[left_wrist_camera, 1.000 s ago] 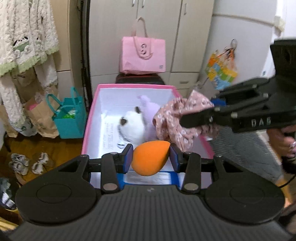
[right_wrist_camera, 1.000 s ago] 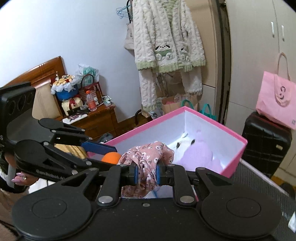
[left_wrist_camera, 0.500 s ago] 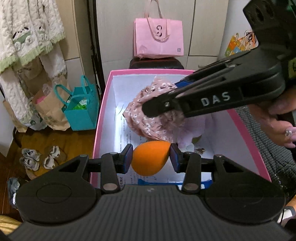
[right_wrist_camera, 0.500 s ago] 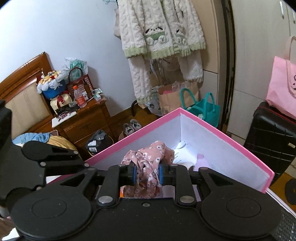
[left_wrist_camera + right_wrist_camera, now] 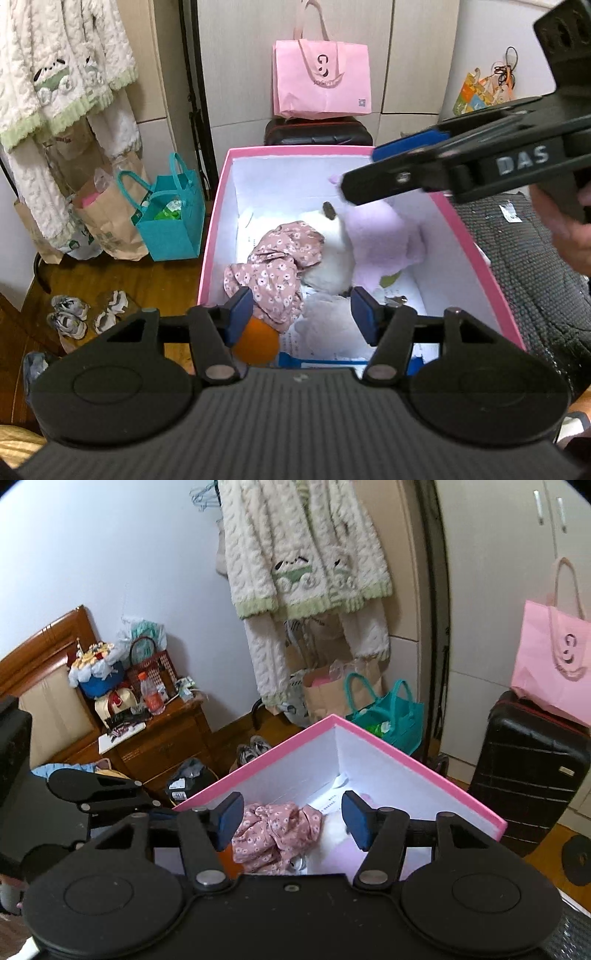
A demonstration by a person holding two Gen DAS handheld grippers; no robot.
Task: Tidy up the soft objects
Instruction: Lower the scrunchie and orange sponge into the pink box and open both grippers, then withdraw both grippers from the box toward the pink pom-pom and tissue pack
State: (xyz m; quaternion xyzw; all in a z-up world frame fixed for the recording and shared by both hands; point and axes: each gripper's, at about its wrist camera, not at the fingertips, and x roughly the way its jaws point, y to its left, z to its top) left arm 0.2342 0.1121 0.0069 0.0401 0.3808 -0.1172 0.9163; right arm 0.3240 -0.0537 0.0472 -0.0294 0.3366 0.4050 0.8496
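A pink box with white walls holds the soft things. A pink floral cloth lies in it beside a white plush and a lilac plush. An orange sponge ball lies at the box's near left corner, under my left finger. My left gripper is open and empty above the box's near end. My right gripper is open and empty above the box; the floral cloth lies below it. The right gripper also shows in the left wrist view.
A teal bag and paper bags stand on the wood floor left of the box, with shoes nearby. A black suitcase with a pink tote stands behind. A grey mat lies right. A wooden nightstand stands far left.
Both grippers opened. The orange ball dropped from my left gripper into the box's near left corner. The floral cloth dropped from my right gripper into the box.
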